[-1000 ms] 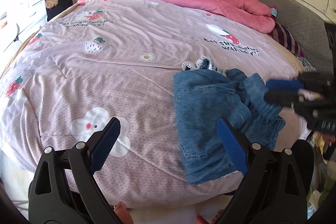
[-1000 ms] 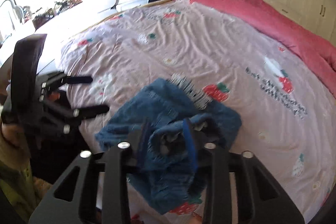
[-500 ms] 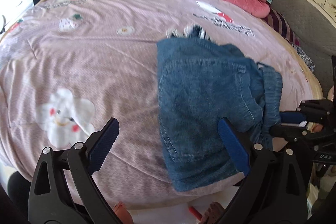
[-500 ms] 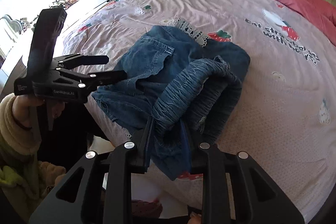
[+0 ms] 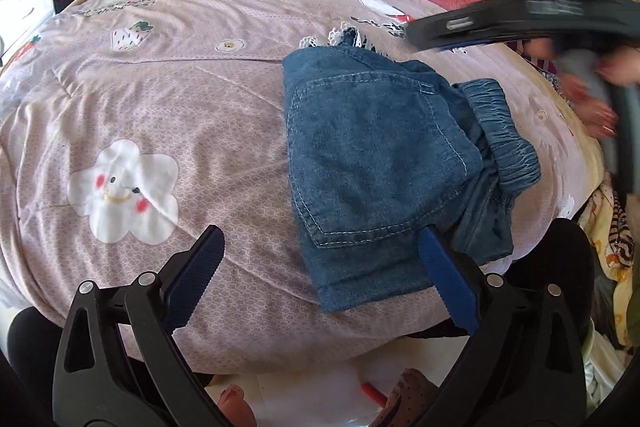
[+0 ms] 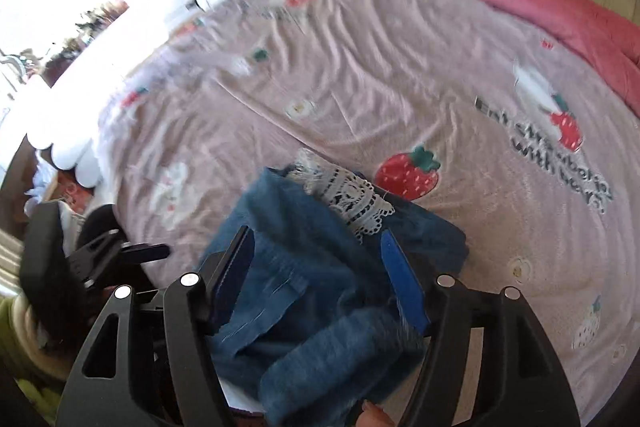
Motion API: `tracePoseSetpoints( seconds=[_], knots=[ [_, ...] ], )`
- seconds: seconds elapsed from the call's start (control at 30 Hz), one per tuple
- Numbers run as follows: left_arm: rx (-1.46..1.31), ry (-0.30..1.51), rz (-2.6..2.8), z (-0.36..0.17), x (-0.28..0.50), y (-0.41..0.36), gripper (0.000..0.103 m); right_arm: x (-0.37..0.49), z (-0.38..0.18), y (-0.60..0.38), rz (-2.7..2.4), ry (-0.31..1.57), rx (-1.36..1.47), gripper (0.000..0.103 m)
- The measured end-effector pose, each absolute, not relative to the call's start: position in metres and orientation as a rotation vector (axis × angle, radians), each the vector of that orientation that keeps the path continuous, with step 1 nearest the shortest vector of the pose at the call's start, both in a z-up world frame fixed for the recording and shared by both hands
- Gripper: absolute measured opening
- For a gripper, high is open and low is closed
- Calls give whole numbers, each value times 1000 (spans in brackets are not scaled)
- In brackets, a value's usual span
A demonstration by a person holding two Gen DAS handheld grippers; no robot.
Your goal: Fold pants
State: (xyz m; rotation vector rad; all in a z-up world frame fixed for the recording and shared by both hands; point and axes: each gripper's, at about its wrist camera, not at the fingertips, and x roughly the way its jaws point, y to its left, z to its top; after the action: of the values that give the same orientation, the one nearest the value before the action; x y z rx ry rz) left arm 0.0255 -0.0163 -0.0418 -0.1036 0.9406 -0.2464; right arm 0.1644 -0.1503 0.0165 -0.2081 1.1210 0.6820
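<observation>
Since the earlier frames the right claw point(image 6: 318, 279) has let go of the elastic waistband point(image 5: 500, 131) it was pinching; its jaws have just been opening and now stand well apart, with denim lying loosely between them but not pressed by either pad. In the left wrist view that claw appears as a blurred dark shape raised above the far right of the bundle, clear of the cloth.

The left claw point(image 5: 320, 267) is wide open and holds nothing. Its right pad sits at the near edge of the pants point(image 5: 372, 147), whether touching I cannot tell; its left pad hangs over bare bedspread point(image 5: 160, 99).

The pants lie on the bed just ahead of the left claw and to its right, folded into a compact stack with a back pocket facing up. The lace hem point(image 6: 352, 199) pokes out at the far end and the gathered waistband bulges out on the right side.

By my judgement the folding is nearly done: the main folds are laid, and what is left is tucking or flattening the bunched waistband and squaring the edges.
</observation>
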Motion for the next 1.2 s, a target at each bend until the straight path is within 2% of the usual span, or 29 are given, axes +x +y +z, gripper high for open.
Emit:
tracePoseSetpoints(
  seconds=[0.03, 0.07, 0.1, 0.17, 0.2, 0.3, 0.43, 0.53, 0.6, 0.67, 0.73, 0.77, 0.8, 0.87, 1.1, 1.13, 1.17, 1.2],
  knots=[
    [-103, 945, -250, -43, 25, -18, 91, 172, 5, -143, 671, 1168, -225, 64],
    [-100, 948, -253, -45, 25, -19, 91, 174, -2, -140, 666, 1193, -244, 58],
    [-96, 950, -256, -46, 24, -21, 91, 175, -11, -134, 658, 1215, -279, 39],
    [-93, 955, -262, -50, 23, -24, 91, 173, -18, -128, 674, 1210, -320, 20],
    [-93, 956, -262, -51, 23, -24, 91, 172, -17, -125, 666, 1183, -347, 14],
    [-90, 955, -263, -54, 23, -27, 91, 178, -15, -122, 642, 1135, -351, 8],
    [-82, 960, -266, -56, 23, -31, 91, 187, -26, -123, 639, 1132, -330, 7],
    [-83, 966, -267, -57, 25, -30, 91, 190, -20, -131, 645, 1111, -259, 8],
    [-73, 969, -264, -58, 25, -33, 91, 186, -4, -148, 646, 1083, -176, 19],
    [-64, 970, -261, -57, 24, -34, 92, 177, 16, -163, 629, 1027, -151, 21],
    [-64, 967, -257, -56, 23, -35, 92, 165, 34, -176, 641, 984, -105, 31],
    [-64, 967, -256, -55, 22, -36, 92, 156, 44, -182, 654, 958, -84, 42],
    [-62, 965, -255, -55, 22, -37, 92, 142, 53, -188, 675, 927, -76, 46],
    [-58, 963, -249, -53, 21, -37, 92, 120, 58, -193, 705, 907, -91, 46],
    [-40, 960, -238, -50, 20, -39, 92, 82, -1, -202, 588, 996, -270, 50],
    [-38, 960, -237, -50, 20, -40, 93, 82, -9, -203, 568, 1002, -286, 55],
    [-33, 962, -235, -51, 21, -40, 93, 81, -16, -205, 551, 1002, -287, 66],
    [-28, 967, -231, -52, 21, -41, 93, 83, -22, -208, 546, 1011, -261, 68]
  ],
)
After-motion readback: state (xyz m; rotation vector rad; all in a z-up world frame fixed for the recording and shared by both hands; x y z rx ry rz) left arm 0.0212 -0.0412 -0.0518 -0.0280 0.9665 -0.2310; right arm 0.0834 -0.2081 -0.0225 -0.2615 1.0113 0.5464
